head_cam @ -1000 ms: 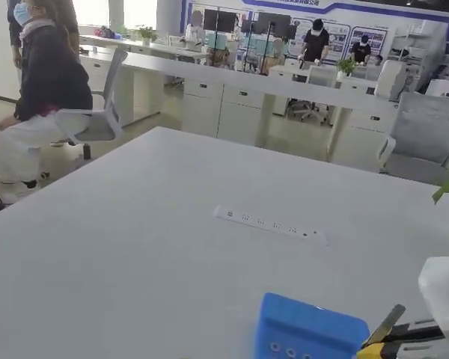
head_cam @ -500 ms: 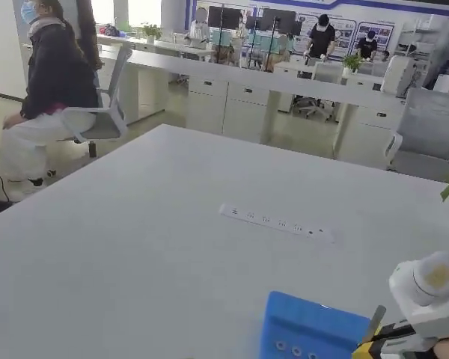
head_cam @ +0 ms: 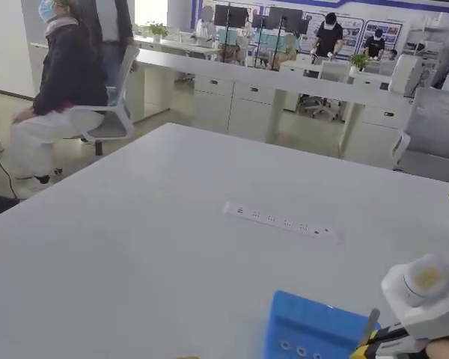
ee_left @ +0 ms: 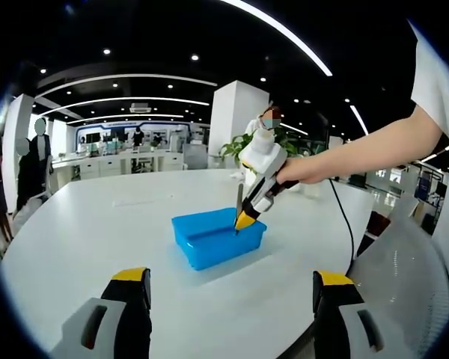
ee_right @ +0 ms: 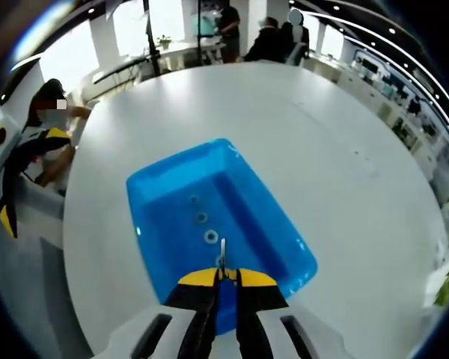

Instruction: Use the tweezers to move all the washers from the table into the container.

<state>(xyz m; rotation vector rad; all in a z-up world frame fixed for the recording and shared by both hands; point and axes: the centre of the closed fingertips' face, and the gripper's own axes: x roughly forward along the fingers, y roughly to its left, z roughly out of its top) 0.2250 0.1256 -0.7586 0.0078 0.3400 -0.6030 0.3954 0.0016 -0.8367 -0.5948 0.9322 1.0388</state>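
Three washers lie in a short row on the floor of the blue container, a little above the middle of the right gripper view. In the head view they show as small rings at the container's near side, low and right of centre. The thin tip of the tweezers hangs inside the container, just beside the nearest washer and slightly below it in the frame. The tip is too small for me to tell whether it carries a washer.

The right hand-held gripper is clenched on the tweezers, its yellow-tipped jaws drawn together around the shaft. In the left gripper view it tilts down over the container's right edge, a little above the middle of the frame. The left hand-held gripper is released, its jaws standing wide apart at the bottom of its own view, well short of the container and grasping nothing.

To my eye the step in hand is the drop into the container. The next move calls for lifting the tweezers straight up clear of the rim, then scanning the white counter for any washer left. I cannot tell whether any remains. A power strip lies beyond the container, toward the middle of the head view.
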